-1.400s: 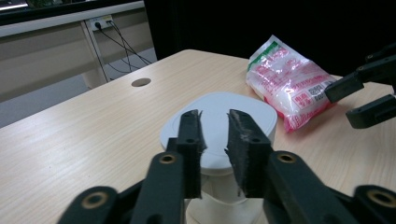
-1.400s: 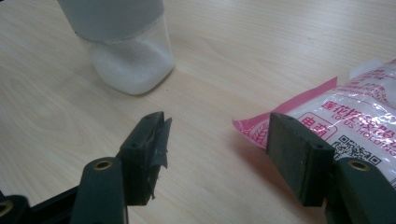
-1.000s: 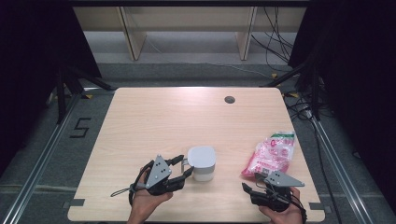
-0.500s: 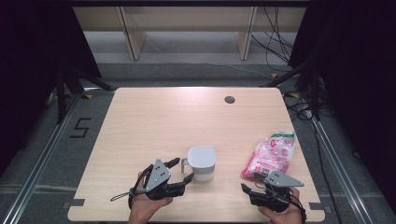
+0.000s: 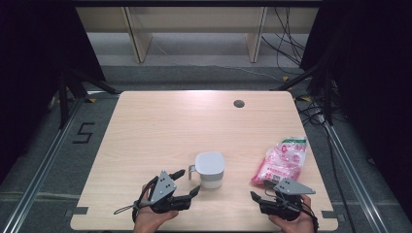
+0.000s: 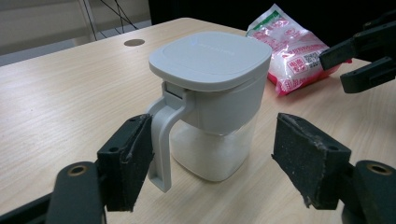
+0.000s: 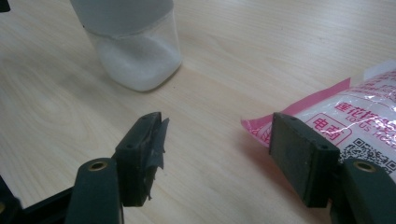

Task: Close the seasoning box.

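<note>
The left gripper (image 5: 187,181) has just been opening its jaws, and now they stand wide apart. The jug (image 6: 212,100) with the grey lid (image 6: 211,59) sits just in front of them on the table (image 5: 165,126). Its handle (image 6: 161,135) is close beside one jaw, and I cannot tell if they touch. The right gripper (image 7: 217,156) is spread wide too, holding nothing. The pink bag (image 7: 359,116) lies just beside its one jaw.
</note>
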Available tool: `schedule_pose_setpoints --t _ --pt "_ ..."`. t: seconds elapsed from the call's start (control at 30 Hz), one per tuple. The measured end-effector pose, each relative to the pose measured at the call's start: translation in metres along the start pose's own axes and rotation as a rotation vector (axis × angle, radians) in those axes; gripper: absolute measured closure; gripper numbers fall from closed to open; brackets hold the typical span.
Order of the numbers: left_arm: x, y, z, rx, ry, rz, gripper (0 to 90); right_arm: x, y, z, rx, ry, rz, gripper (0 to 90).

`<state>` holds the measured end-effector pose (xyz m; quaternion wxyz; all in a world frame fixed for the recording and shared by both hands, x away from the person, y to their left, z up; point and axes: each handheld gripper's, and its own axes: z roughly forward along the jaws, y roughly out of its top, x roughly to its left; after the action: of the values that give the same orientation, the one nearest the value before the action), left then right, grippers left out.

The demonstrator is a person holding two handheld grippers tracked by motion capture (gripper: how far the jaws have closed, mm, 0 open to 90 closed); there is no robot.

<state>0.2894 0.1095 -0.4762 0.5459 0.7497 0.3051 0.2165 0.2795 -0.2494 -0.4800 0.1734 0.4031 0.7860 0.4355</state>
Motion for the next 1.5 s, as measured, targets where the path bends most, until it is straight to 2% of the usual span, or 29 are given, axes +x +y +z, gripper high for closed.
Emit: schedule_pose_setpoints --t 0.07,0.13,0.17,0.23,0.33,0.37,0.47,0.57,0.63,0.67,0.7,0.8,0.83,0.93,0.97,1.0,1.03,1.07,1.13,1.17,1.2,1.3,1.33,1.4,1.43,1.47,1.5 --pt "-0.001 -0.002 0.0 -0.008 -0.002 -0.009 27.7 0.0 0.0 0.001 0.001 -0.003 -0.006 36.1" --pt "-0.001 -0.002 -0.002 -0.01 0.012 0.0 27.7 0.001 0.001 0.0 0.01 -0.004 -0.005 36.1" --pt "-0.002 -0.003 -0.002 -0.026 0.006 -0.006 27.5 0.001 0.001 0.0 0.012 -0.003 -0.002 36.1" --pt "-0.003 -0.004 -0.005 -0.014 0.015 0.005 27.3 0.002 0.0 0.001 0.011 0.001 -0.004 36.2" --pt "-0.005 -0.006 -0.005 -0.01 0.001 0.006 27.1 0.006 0.001 0.0 0.024 -0.004 0.004 36.1" --pt "-0.005 -0.007 -0.005 -0.011 -0.001 0.001 27.1 0.005 0.001 0.001 0.017 -0.001 -0.027 36.2" --pt "-0.007 -0.008 -0.004 0.012 -0.003 0.008 26.4 0.009 0.001 0.001 0.023 -0.003 0.003 36.2" --pt "-0.008 -0.009 -0.003 0.011 -0.006 0.0 26.2 0.006 0.002 0.002 0.019 0.005 -0.013 36.2" --pt "-0.008 -0.011 -0.002 0.01 -0.016 -0.006 26.2 0.007 0.002 0.002 0.015 0.001 0.001 36.1" --pt "-0.006 -0.01 -0.002 0.014 -0.011 0.034 26.2 0.008 0.002 0.002 0.015 0.002 -0.003 36.2" --pt "-0.008 -0.011 -0.002 0.013 -0.012 0.008 26.2 0.006 0.003 0.002 0.02 0.005 -0.02 36.2" --pt "-0.005 -0.012 -0.003 0.023 -0.003 0.015 26.2 0.006 0.002 0.004 0.015 0.0 -0.03 36.1" --pt "-0.006 -0.012 -0.003 0.023 0.004 -0.005 26.0 0.005 0.002 0.003 0.016 -0.005 -0.033 36.1" --pt "-0.005 -0.012 -0.004 0.033 0.009 -0.002 25.1 0.005 0.002 0.002 0.023 0.002 -0.028 35.9" --pt "-0.005 -0.012 -0.004 0.024 0.002 -0.007 25.0 0.007 0.002 0.002 0.033 0.01 0.005 35.8" --pt "-0.005 -0.012 -0.005 0.032 0.005 0.003 24.8 0.005 0.002 0.002 0.028 0.012 -0.014 35.5" --pt "-0.005 -0.012 -0.005 0.036 0.005 0.007 24.4 0.007 0.001 0.002 0.032 0.011 -0.003 35.3" --pt "-0.005 -0.012 -0.005 0.033 0.002 0.004 24.3 0.005 0.002 0.002 0.018 0.007 -0.035 35.1" --pt "-0.004 -0.012 -0.006 0.054 0.003 0.005 23.4 0.007 0.002 0.003 0.011 0.039 -0.01 34.7" --pt "-0.003 -0.013 -0.006 0.06 0.005 0.006 22.6 0.007 0.002 0.003 0.011 0.034 -0.015 33.8" --pt "-0.003 -0.013 -0.005 0.055 0.006 0.001 22.1 0.009 0.001 0.004 0.019 0.029 0.001 33.5" --pt "-0.002 -0.012 -0.006 0.055 0.013 -0.004 21.5 0.009 0.001 0.004 0.037 0.029 -0.009 33.4" --pt "-0.002 -0.013 -0.005 0.038 0.008 -0.009 21.5 0.009 0.001 0.004 0.036 0.029 -0.011 33.4" --pt "-0.002 -0.013 -0.005 0.04 0.015 -0.007 19.7 0.01 0.001 0.005 0.03 0.038 -0.001 33.4" --pt "-0.002 -0.012 -0.006 0.049 0.018 -0.006 18.4 0.009 0.001 0.006 0.027 0.04 -0.008 33.4" --pt "-0.001 -0.012 -0.007 0.061 0.022 0.011 18.3 0.007 0.001 0.006 0.033 0.023 -0.036 33.4" --pt "0.0 -0.012 -0.007 0.062 0.022 0.01 18.3 0.007 0.001 0.005 0.043 0.029 -0.032 33.3"
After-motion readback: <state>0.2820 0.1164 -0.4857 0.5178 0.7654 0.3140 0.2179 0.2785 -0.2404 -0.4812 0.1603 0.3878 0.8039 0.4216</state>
